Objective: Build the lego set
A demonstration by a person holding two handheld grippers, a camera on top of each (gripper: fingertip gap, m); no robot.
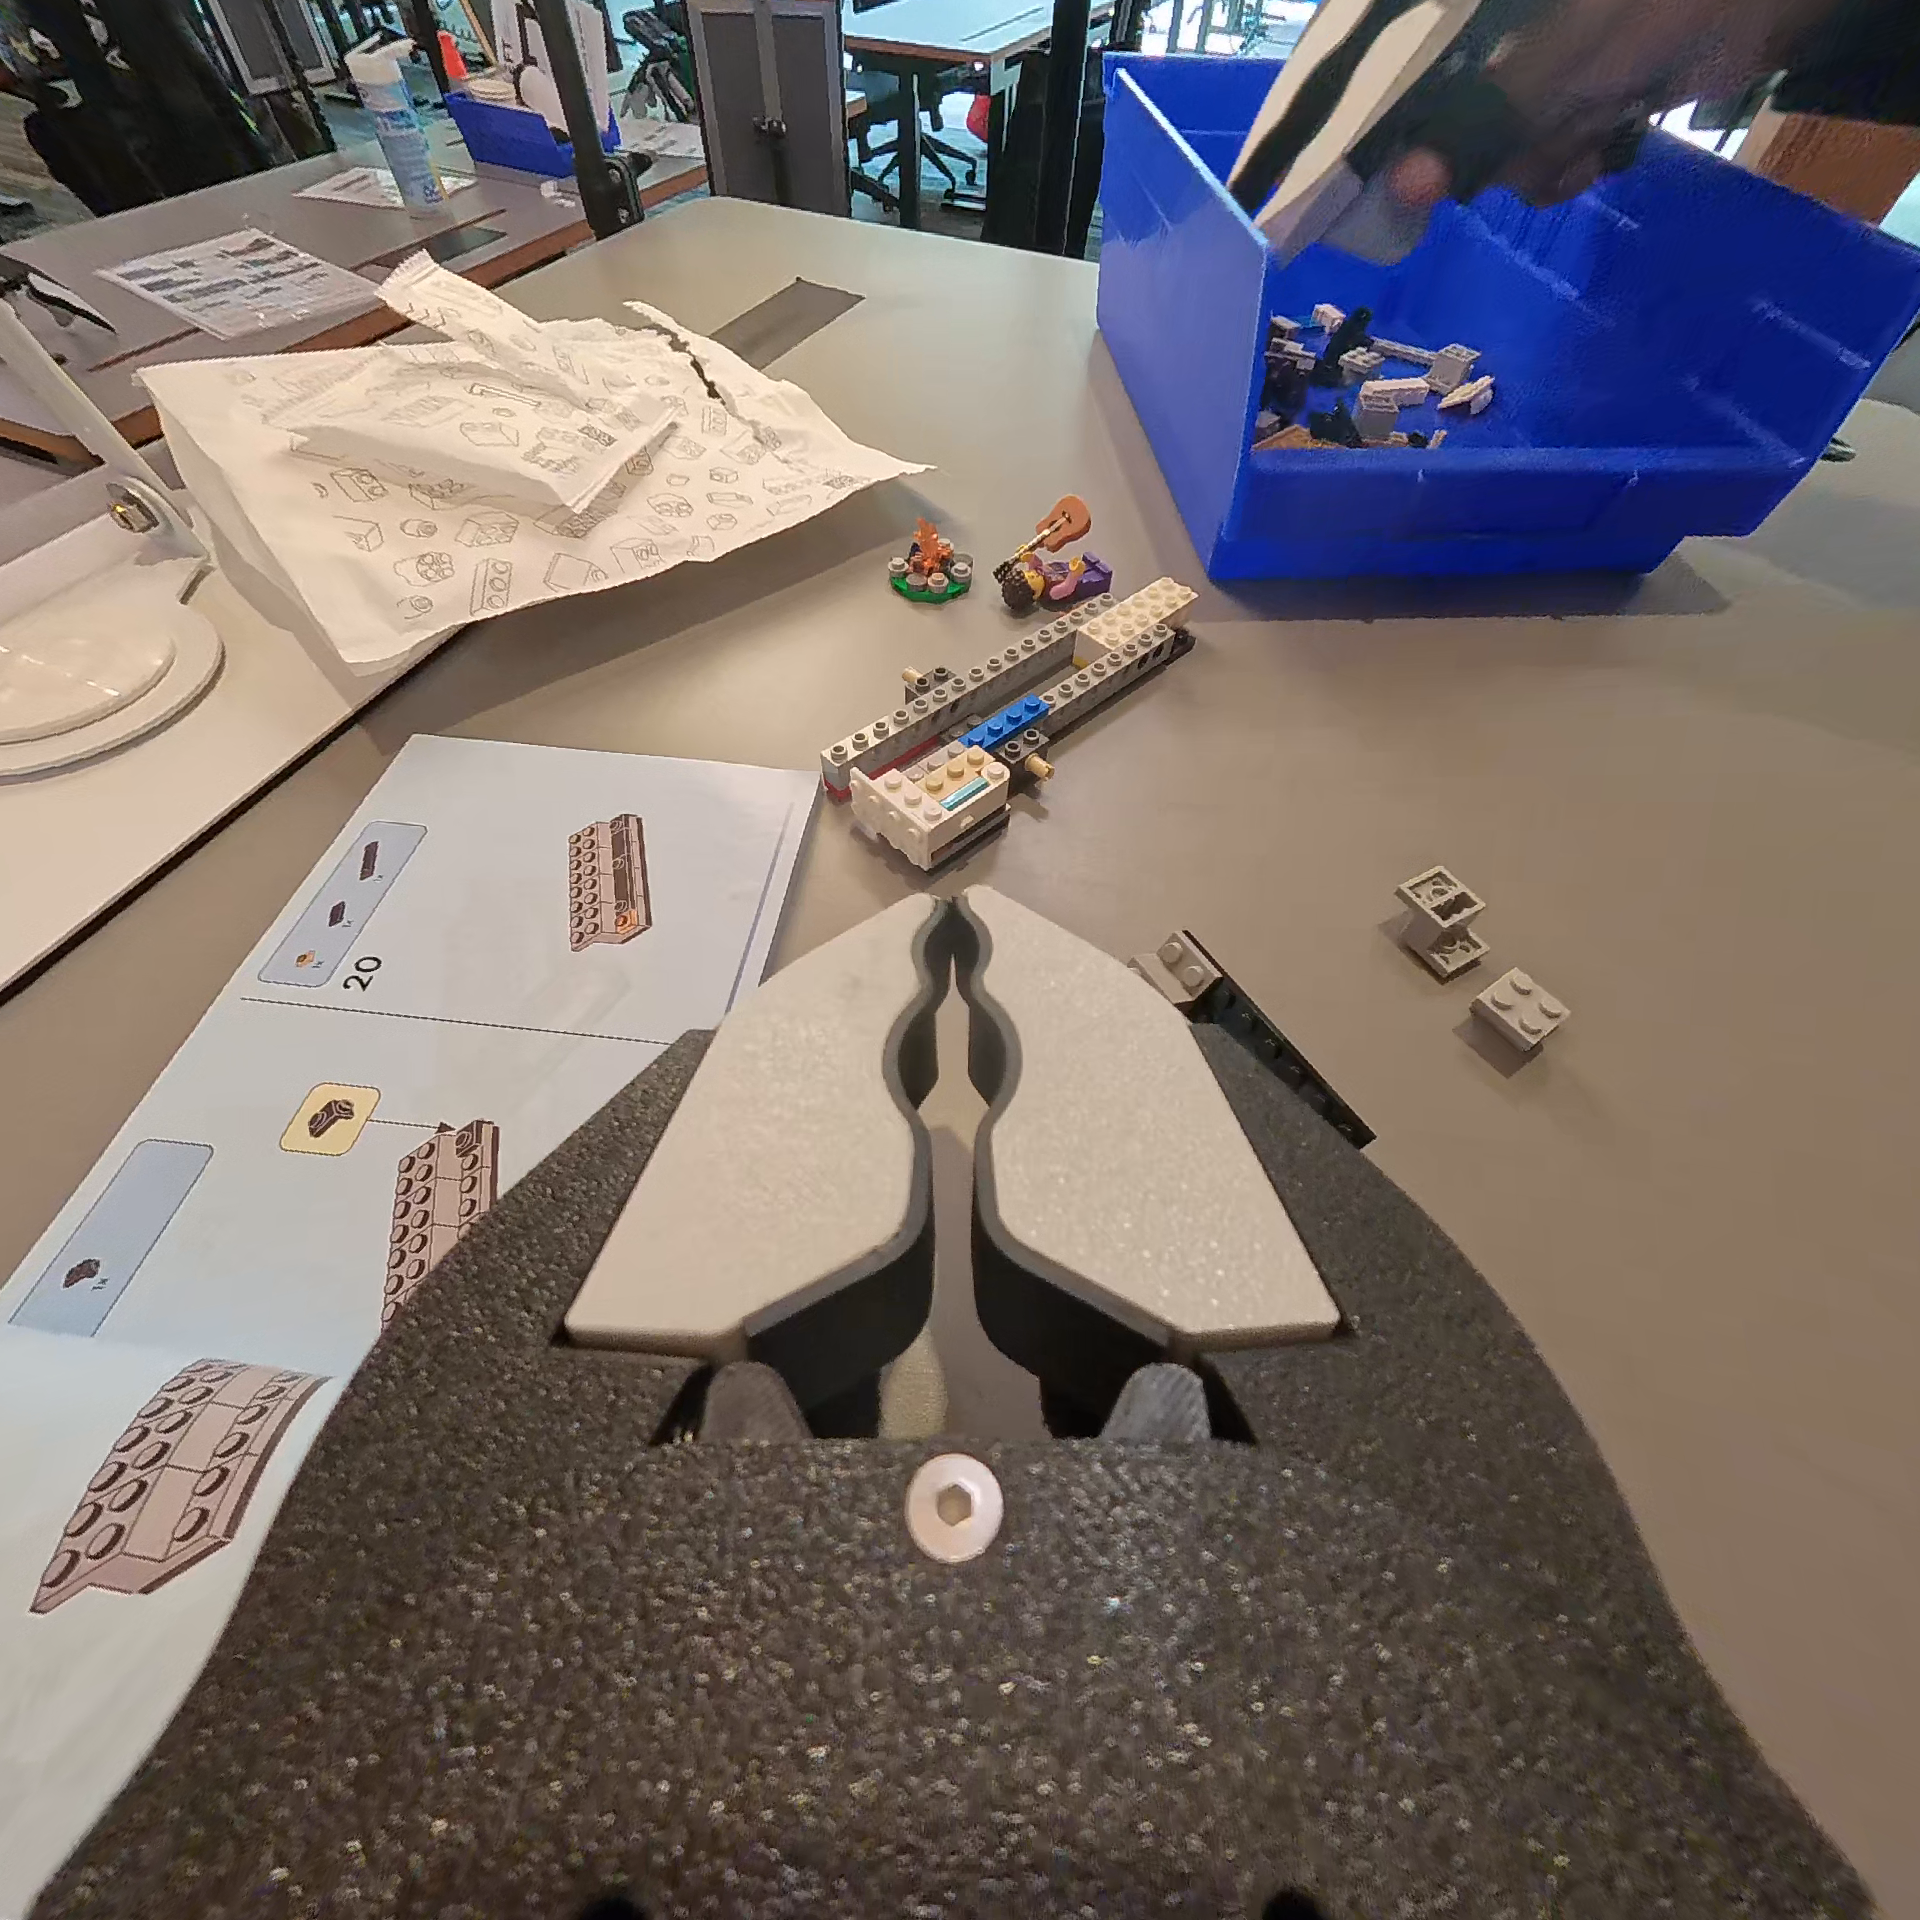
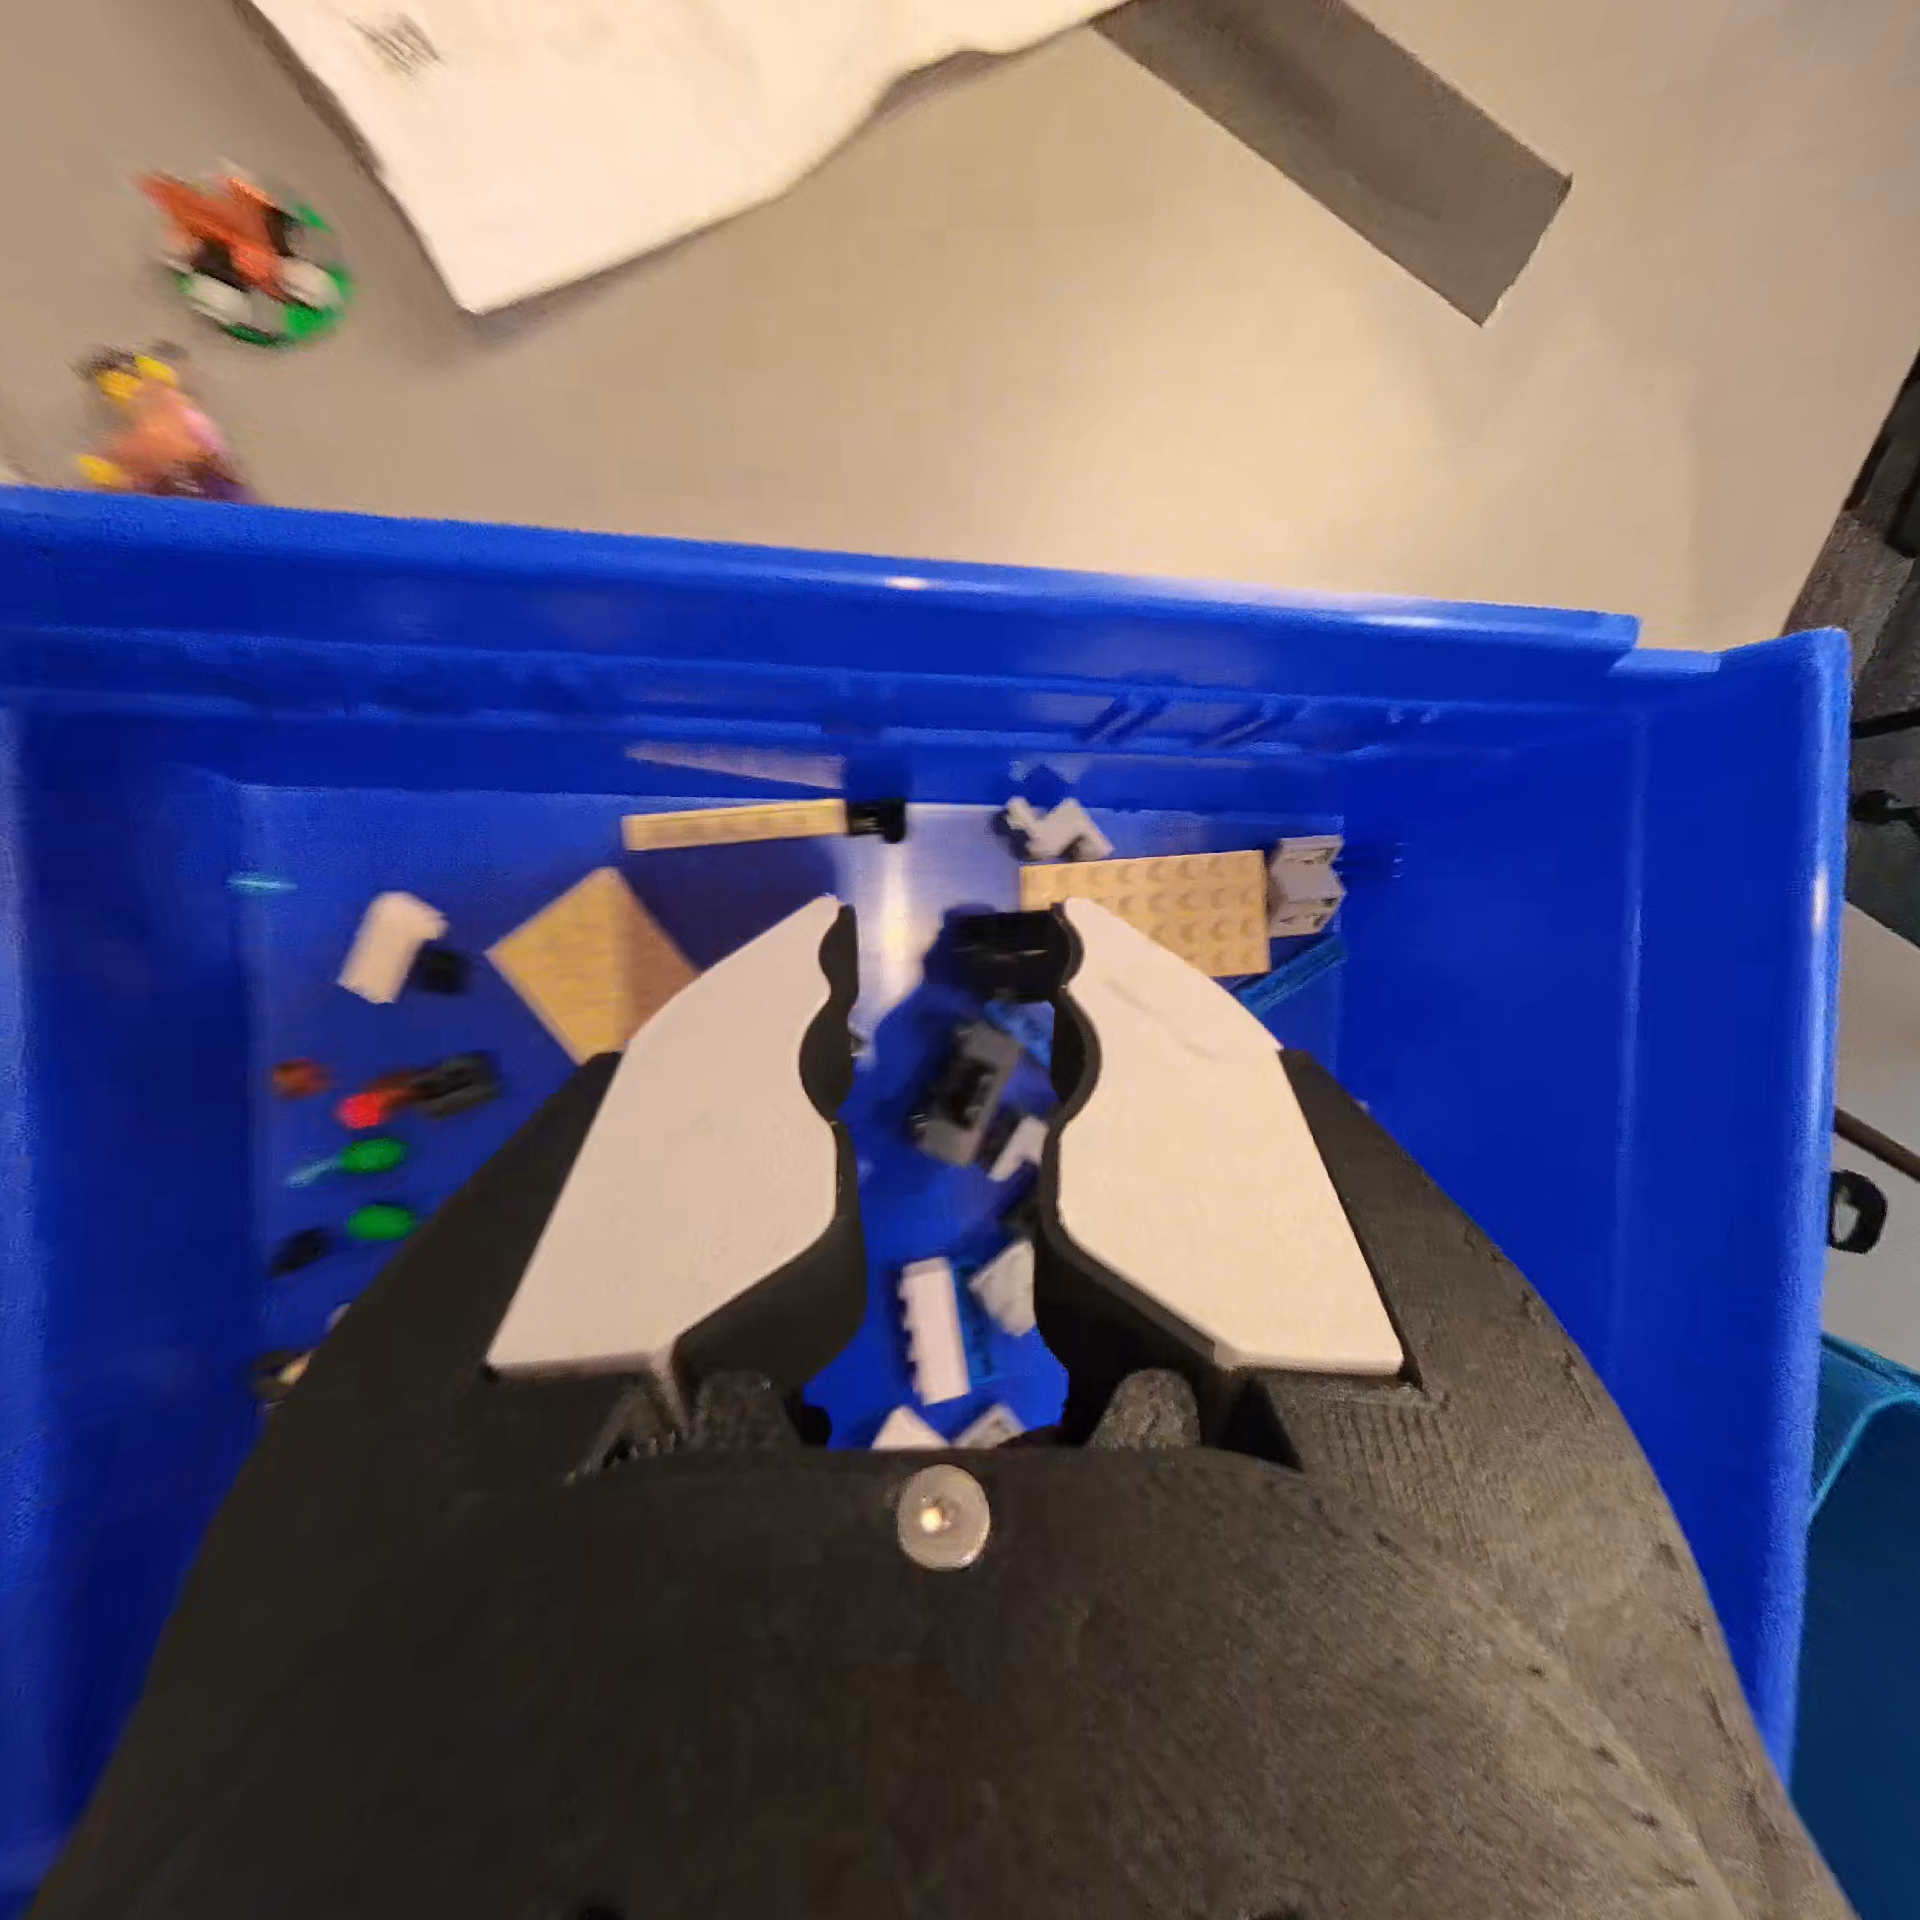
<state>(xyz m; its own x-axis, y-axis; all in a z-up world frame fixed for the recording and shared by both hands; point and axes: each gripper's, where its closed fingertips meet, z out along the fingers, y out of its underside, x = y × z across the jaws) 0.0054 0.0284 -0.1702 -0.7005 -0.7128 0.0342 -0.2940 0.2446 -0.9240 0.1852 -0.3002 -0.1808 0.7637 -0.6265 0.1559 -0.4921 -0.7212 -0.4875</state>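
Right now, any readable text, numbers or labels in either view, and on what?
Not quoting writing; here is what bears it.
Instruction booklet: a step number and tiny part counts.
Torn paper bag: brick drawings, print too small.
Bottle: label blurred.
Printed sheet on far table: too small.
Blue bin: none seen.

Left gripper (image 1: 953,914): a rough, speckled dark-grey shell; two pale grey, leaf-shaped fingers (image 1: 800,1132) with wavy black inner edges; a white hex-socket screw (image 1: 953,1507) centred behind the fingers. Right gripper (image 2: 951,920): a black, layer-ridged shell; whiter fingers (image 2: 707,1132) of the same curved outline, black scalloped pads lining their inner faces; a silver screw (image 2: 942,1515) behind them.
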